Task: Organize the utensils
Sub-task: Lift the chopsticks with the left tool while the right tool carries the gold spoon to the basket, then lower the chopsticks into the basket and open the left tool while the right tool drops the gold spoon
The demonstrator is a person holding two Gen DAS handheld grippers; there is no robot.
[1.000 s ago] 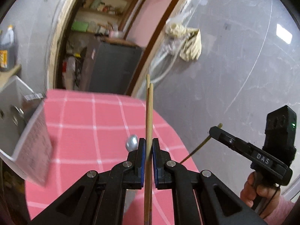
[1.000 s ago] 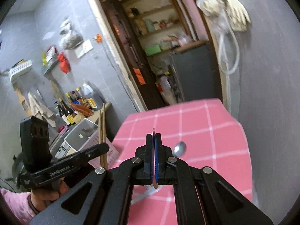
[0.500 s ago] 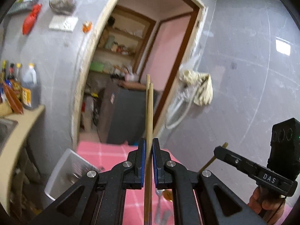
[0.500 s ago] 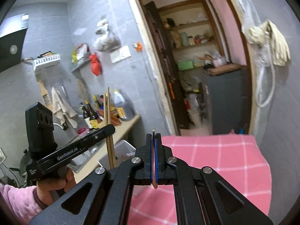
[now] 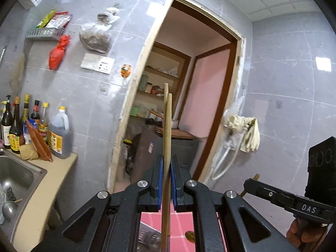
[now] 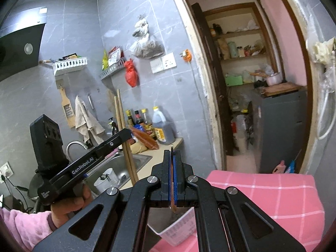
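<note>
Left wrist view: left gripper (image 5: 166, 180) clenched on a pair of wooden chopsticks (image 5: 167, 138), upright, tips before the doorway (image 5: 189, 96). Right wrist view: right gripper (image 6: 172, 176) clamped on a thin flat utensil handle (image 6: 172, 187), type indeterminate. White plastic basket (image 6: 178, 229) near, on pink checked tablecloth (image 6: 273, 197). Steel sink (image 6: 124, 168) far left.
</note>
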